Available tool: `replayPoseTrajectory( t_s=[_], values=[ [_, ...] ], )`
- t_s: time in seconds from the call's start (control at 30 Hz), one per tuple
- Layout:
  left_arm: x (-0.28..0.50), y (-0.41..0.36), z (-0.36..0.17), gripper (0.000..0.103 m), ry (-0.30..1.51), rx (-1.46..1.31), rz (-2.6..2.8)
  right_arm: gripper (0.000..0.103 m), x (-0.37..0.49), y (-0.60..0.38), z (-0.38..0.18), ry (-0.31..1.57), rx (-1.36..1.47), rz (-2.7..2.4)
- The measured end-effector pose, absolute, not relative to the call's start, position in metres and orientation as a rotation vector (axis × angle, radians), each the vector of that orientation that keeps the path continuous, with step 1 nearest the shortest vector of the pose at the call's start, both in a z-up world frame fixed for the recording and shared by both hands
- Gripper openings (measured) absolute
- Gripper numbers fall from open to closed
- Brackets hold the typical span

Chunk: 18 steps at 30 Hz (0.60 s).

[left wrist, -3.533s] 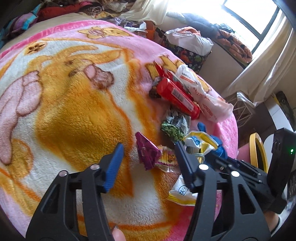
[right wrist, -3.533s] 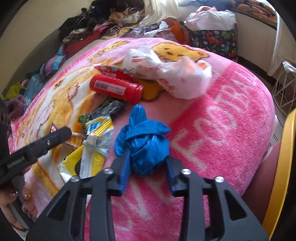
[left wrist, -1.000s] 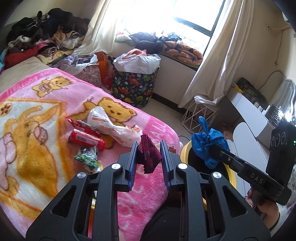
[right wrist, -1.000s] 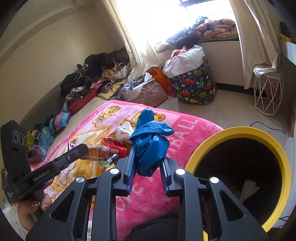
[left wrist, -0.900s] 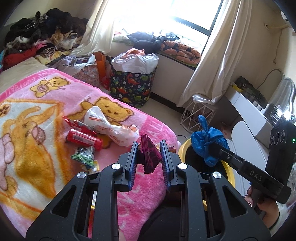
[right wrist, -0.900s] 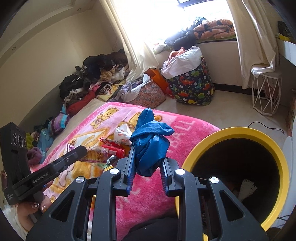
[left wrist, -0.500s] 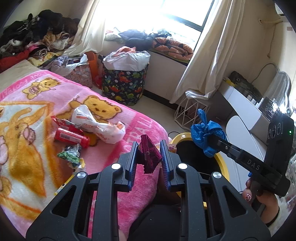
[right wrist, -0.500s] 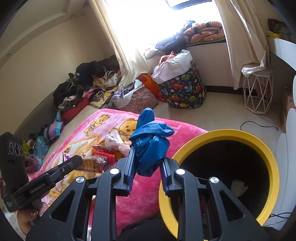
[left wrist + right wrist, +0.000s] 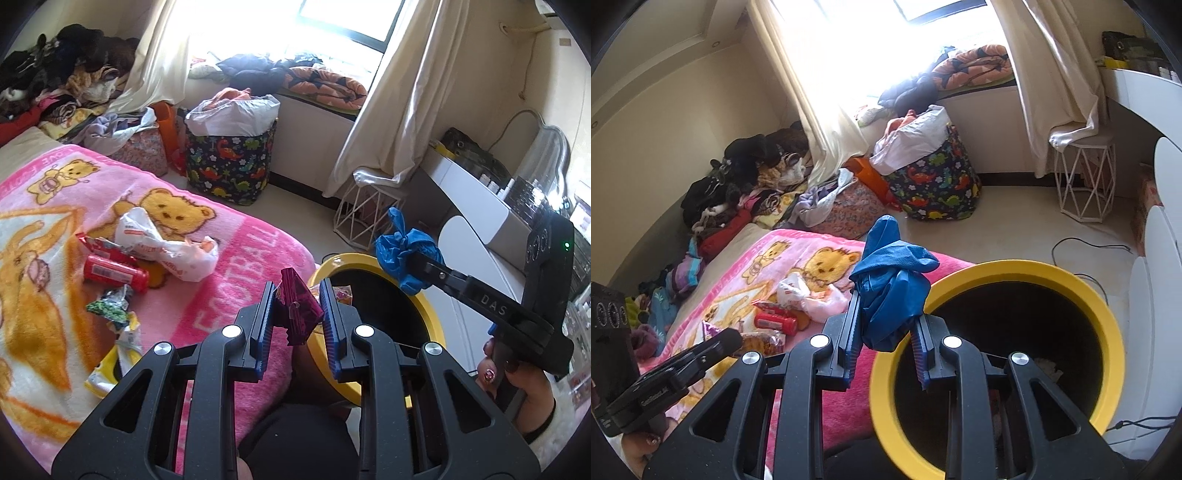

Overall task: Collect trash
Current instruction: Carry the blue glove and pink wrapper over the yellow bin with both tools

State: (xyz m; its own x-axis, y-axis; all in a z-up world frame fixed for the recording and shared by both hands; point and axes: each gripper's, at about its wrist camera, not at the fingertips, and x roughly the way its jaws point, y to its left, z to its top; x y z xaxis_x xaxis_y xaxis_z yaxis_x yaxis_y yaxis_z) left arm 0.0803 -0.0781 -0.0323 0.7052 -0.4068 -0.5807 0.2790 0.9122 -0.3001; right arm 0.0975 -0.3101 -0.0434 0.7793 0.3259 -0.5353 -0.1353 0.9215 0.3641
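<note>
Left gripper (image 9: 295,314) clamped on stiff, light purple wrapper (image 9: 297,308); right gripper (image 9: 884,332) pinching soft, crumpled blue glove (image 9: 892,291) mid-bunch, above yellow bin (image 9: 1108,332).

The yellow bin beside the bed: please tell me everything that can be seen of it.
The yellow bin is a round, open container with a thick, smooth, bright yellow rim that looks like plastic. Its inside is dark. It stands upright on the pale floor, close against the edge of the pink blanket. No lid shows. At the bottom lies some pale crumpled trash, too dim to identify. The right gripper, shut on a crumpled blue glove, hangs above the rim on the bed's side without touching it.
</note>
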Motion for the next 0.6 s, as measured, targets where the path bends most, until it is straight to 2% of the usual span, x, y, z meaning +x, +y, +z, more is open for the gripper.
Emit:
replayPoseTrajectory(
  t_s=[0.6],
  values=[
    [0.080, -0.117, -0.045, 0.018, 0.729, -0.140, -0.459, 0.024, 0.095, -0.351, -0.062, 0.649, 0.340, 0.132]
  ],
)
